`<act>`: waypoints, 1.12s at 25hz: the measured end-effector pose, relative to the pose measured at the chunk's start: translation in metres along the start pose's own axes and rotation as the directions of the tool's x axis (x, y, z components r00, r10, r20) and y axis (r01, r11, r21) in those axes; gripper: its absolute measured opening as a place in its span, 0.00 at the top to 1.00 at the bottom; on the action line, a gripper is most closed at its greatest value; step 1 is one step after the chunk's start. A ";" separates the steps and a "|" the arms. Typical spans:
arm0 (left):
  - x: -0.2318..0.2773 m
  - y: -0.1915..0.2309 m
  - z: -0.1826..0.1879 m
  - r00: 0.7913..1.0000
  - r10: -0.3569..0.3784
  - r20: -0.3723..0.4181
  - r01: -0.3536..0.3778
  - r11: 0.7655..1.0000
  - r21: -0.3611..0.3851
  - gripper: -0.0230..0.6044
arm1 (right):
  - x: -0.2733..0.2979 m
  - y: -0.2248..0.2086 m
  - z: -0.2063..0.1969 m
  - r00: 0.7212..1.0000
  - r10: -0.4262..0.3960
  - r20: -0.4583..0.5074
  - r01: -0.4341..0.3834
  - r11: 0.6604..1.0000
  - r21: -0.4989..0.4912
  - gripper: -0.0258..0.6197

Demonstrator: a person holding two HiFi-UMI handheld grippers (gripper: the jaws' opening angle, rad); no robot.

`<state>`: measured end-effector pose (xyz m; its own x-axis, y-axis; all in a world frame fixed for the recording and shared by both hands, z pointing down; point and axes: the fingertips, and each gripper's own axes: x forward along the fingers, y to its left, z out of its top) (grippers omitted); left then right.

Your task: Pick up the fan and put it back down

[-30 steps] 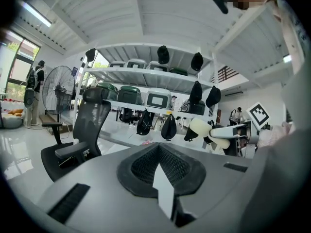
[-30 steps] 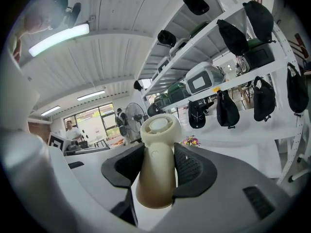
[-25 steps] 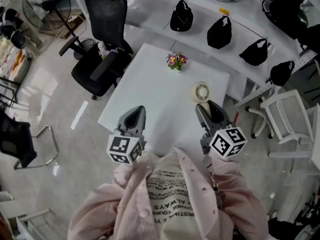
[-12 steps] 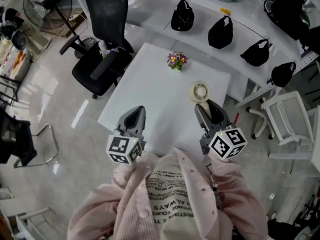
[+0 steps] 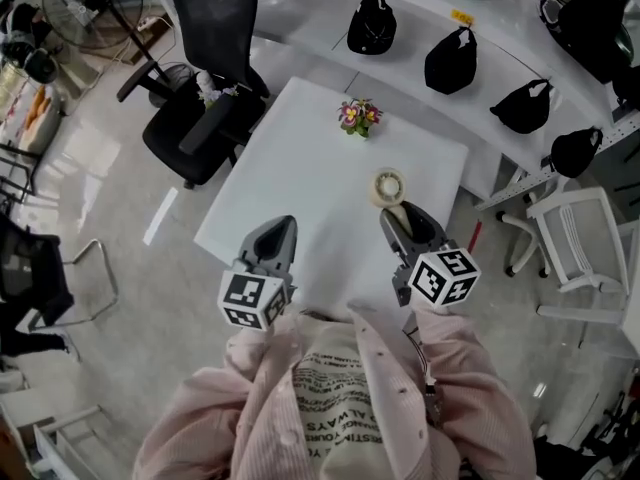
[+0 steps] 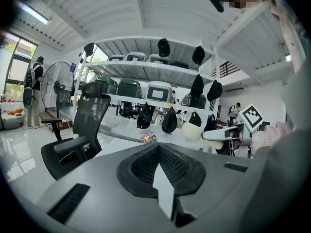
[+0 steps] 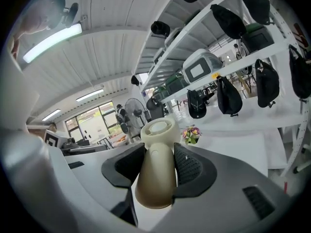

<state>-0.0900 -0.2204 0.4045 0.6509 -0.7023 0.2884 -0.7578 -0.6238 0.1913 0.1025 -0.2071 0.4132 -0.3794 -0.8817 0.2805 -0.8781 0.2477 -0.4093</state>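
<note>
While the white table [image 5: 300, 158] lies beneath both tools, only one tool is engaged. The left gripper [image 5: 276, 230] has its jaws together with nothing between them and is well apart from the work, on the left. The right gripper [image 5: 403, 218] has its jaws wide, clamped on both sides of the handle of the cream fan [image 5: 388, 186]. The fan's long axis follows the line this gripper points along, round head forward, toward the small flowers [image 5: 358, 116]. Whether the fan touches the table cannot be determined. Set-down is judged to need a straight descent, then release by the right hand.
</note>
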 end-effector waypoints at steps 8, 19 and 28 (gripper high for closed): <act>0.029 0.016 -0.046 0.993 0.000 -0.115 -0.005 0.999 -0.039 0.96 | 0.041 -0.025 -0.047 0.994 -0.026 -0.108 0.031 0.999 0.039 0.68; 0.073 0.032 -0.115 0.969 -0.025 -0.247 0.001 0.995 -0.099 0.96 | 0.080 -0.070 -0.110 0.975 -0.098 -0.200 0.118 0.989 0.091 0.68; 0.092 0.035 -0.150 0.949 -0.041 -0.313 -0.008 0.988 -0.155 0.96 | 0.098 -0.092 -0.148 0.956 -0.140 -0.259 0.170 0.981 0.096 0.68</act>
<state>-0.0631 -0.2552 0.5787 0.6345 -0.5335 0.5593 -0.7612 -0.5572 0.3319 0.1032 -0.2569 0.6067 -0.3148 -0.7730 0.5507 -0.8978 0.0543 -0.4370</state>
